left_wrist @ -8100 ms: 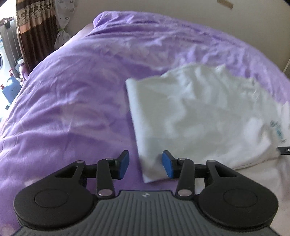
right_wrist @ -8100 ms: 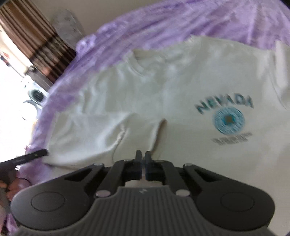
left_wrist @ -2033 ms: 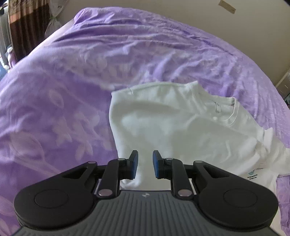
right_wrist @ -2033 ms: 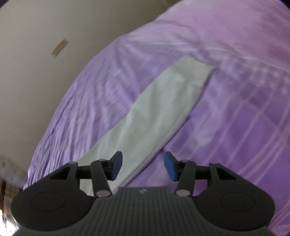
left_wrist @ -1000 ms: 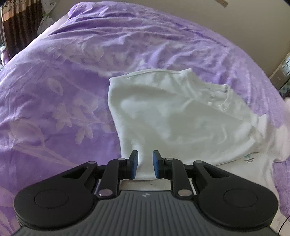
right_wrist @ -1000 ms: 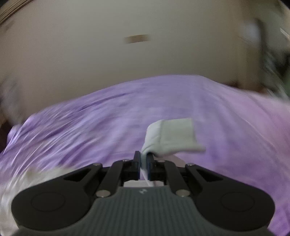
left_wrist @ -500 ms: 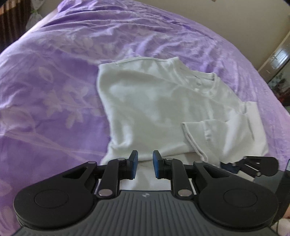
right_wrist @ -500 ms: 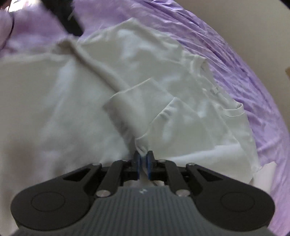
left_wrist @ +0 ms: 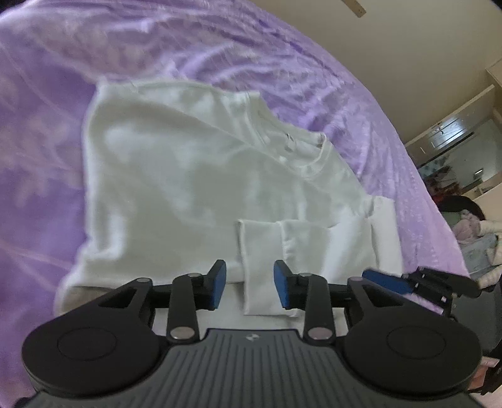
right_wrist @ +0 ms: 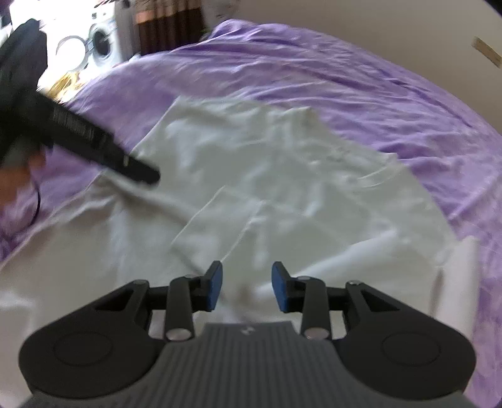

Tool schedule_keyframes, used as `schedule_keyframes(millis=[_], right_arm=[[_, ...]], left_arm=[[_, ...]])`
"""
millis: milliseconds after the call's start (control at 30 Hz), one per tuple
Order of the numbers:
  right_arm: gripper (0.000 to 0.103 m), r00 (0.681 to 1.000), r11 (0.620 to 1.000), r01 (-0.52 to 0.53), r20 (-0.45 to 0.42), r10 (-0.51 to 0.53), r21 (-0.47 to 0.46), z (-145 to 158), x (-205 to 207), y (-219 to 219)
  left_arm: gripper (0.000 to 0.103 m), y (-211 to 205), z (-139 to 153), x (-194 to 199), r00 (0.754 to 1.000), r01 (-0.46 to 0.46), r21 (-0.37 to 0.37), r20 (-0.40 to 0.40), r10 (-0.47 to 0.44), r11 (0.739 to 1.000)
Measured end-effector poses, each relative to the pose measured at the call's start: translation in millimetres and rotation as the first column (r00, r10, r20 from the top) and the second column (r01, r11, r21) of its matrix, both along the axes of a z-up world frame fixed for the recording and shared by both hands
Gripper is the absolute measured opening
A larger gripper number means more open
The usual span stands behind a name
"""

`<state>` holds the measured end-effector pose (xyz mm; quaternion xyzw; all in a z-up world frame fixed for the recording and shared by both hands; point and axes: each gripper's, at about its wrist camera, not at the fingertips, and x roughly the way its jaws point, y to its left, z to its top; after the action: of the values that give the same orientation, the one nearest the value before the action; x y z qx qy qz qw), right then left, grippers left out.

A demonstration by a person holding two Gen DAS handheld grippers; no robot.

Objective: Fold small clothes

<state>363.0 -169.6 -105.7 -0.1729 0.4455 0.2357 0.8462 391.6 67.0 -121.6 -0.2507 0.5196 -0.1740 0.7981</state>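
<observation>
A white T-shirt [left_wrist: 194,175] lies on a purple bedspread [left_wrist: 47,103], its left side folded inward. A sleeve [left_wrist: 260,248] lies folded across its lower part. My left gripper [left_wrist: 249,284] is open, low over the sleeve's end, holding nothing. My right gripper [right_wrist: 246,285] is open and empty just above the shirt [right_wrist: 282,175], near the folded sleeve [right_wrist: 219,226]. The right gripper's fingers [left_wrist: 389,282] show at the right edge of the left wrist view. The left gripper's body [right_wrist: 94,141] shows as a dark bar at the left of the right wrist view.
The bedspread [right_wrist: 345,81] surrounds the shirt. A washing machine [right_wrist: 94,40] and brown curtains [right_wrist: 163,25] stand beyond the bed's far left. A beige wall [left_wrist: 408,37] runs behind the bed. Clutter [left_wrist: 470,226] lies at the right.
My right gripper has let go of the sleeve, which now lies folded over the shirt, and has opened. My left gripper has opened wider and moved toward the sleeve.
</observation>
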Motion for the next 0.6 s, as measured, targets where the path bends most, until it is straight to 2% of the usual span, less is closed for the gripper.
schedule_keyframes(millis=[167,233,333,400,467,500,533,567,600], right_arm=[[0.029,0.998,0.997,0.069,0.009,-0.069,-0.023,-3,22,-15],[0.029,0.997,0.996,0.082,0.001,-0.082,-0.025,-8,24,-21],[0.029,0.996,0.995,0.090,-0.011,-0.090,-0.033,-21,29,-28],[0.029,0.995,0.994,0.100,-0.020,-0.101,-0.038,-28,33,-33],[0.029,0.993,0.993,0.115,-0.025,-0.116,-0.034,-34,35,-36],[0.029,0.992,0.992,0.118,-0.027,-0.119,-0.033,-35,36,-37],[0.029,0.992,0.992,0.119,-0.026,-0.120,-0.038,-37,36,-37],[0.029,0.993,0.992,0.112,-0.018,-0.113,-0.051,-38,35,-37],[0.029,0.995,0.992,0.095,0.000,-0.096,-0.079,-39,34,-35]], left_arm=[[0.042,-20,-29,15,0.993,0.048,-0.055,-0.105,-0.053,0.997],[0.044,-27,-34,15,0.991,0.063,-0.023,-0.113,-0.065,0.998],[0.047,-39,-42,16,0.988,0.124,0.086,-0.108,-0.114,0.989],[0.048,-43,-46,17,0.985,0.144,0.097,-0.109,-0.134,0.985],[0.046,-44,-49,19,0.984,0.144,0.064,-0.113,-0.137,0.987],[0.034,-45,-48,20,0.984,0.143,0.051,-0.117,-0.136,0.988],[0.010,-47,-46,22,0.982,0.147,0.038,-0.126,-0.141,0.988],[0.003,-50,-42,23,0.980,0.153,0.060,-0.135,-0.144,0.986],[0.003,-54,-36,23,0.979,0.169,0.088,-0.131,-0.157,0.982]])
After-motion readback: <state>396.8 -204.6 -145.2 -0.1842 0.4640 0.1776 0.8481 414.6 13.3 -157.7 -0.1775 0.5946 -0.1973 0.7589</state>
